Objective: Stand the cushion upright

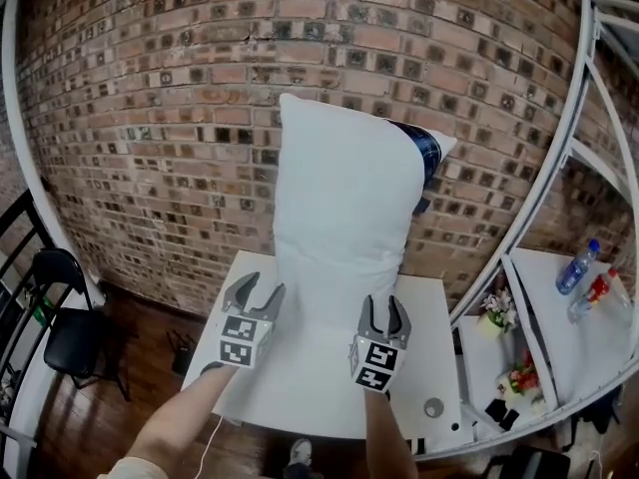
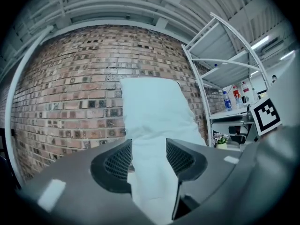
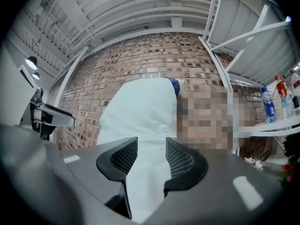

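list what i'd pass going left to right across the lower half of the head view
black chair → left gripper → right gripper → flowers → water bottle; the cushion overlaps the right gripper's place, so it is left out

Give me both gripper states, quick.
Left gripper: open, holding nothing; the cushion stands ahead of it.
Right gripper: open, holding nothing.
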The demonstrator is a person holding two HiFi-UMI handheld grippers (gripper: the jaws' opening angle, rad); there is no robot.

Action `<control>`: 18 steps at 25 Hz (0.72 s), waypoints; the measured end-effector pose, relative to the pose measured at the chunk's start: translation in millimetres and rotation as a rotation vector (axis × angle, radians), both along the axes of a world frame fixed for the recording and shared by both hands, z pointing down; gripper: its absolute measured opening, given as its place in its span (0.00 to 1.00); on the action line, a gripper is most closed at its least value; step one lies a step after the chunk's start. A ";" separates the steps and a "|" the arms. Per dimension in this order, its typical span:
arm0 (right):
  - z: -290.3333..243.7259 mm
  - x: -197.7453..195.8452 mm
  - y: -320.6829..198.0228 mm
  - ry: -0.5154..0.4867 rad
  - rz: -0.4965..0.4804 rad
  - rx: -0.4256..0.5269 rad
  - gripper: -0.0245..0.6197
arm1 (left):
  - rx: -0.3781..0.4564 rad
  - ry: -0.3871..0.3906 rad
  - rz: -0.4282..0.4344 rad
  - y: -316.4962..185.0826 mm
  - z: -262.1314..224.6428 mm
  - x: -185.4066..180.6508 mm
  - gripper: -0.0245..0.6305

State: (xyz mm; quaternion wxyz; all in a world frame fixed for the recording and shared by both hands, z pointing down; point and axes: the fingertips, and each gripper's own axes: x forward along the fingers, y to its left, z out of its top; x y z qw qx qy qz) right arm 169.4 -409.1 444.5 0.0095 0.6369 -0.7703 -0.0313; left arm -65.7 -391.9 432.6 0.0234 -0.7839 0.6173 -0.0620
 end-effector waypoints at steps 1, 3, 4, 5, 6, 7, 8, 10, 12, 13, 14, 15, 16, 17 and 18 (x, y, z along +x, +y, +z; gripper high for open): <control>0.0 -1.7 12.1 0.005 0.002 -0.004 0.32 | 0.003 0.001 0.008 11.0 -1.0 1.2 0.36; 0.6 -5.7 37.7 0.022 0.002 -0.013 0.32 | 0.003 0.008 0.022 32.9 0.3 2.6 0.36; 1.5 -8.6 50.7 0.030 -0.001 -0.018 0.32 | 0.000 0.014 0.025 43.7 2.3 2.0 0.36; 2.5 -11.6 63.2 0.036 -0.005 -0.022 0.32 | -0.004 0.021 0.026 54.4 4.6 1.0 0.36; 3.6 -14.3 75.3 0.041 -0.009 -0.027 0.32 | -0.008 0.028 0.028 65.2 6.6 0.5 0.36; 4.6 -16.1 86.8 0.048 -0.012 -0.030 0.32 | -0.009 0.033 0.032 75.7 8.0 1.4 0.36; 5.2 -17.0 97.9 0.055 -0.013 -0.031 0.32 | -0.009 0.038 0.038 85.7 9.1 3.5 0.36; 5.5 -19.7 119.5 0.069 -0.014 -0.031 0.31 | -0.007 0.047 0.053 104.6 11.3 7.7 0.36; 4.3 -26.4 140.1 0.071 -0.021 -0.028 0.31 | -0.006 0.051 0.065 122.7 13.4 8.3 0.36; 3.9 -29.0 150.2 0.074 -0.023 -0.028 0.31 | -0.003 0.054 0.071 132.3 12.5 9.3 0.36; 3.6 -30.3 160.0 0.079 -0.025 -0.029 0.31 | 0.002 0.058 0.076 142.2 11.2 11.5 0.36; 2.9 -31.3 169.8 0.083 -0.028 -0.029 0.31 | 0.007 0.064 0.081 152.2 10.3 14.3 0.36; 1.5 -33.5 179.8 0.086 -0.034 -0.029 0.31 | 0.011 0.072 0.087 162.5 9.6 17.1 0.36; -0.3 -37.0 190.6 0.090 -0.043 -0.028 0.30 | 0.014 0.083 0.094 173.4 8.9 19.7 0.36; -2.6 -41.7 202.6 0.100 -0.053 -0.024 0.30 | 0.017 0.097 0.105 185.4 8.1 22.5 0.36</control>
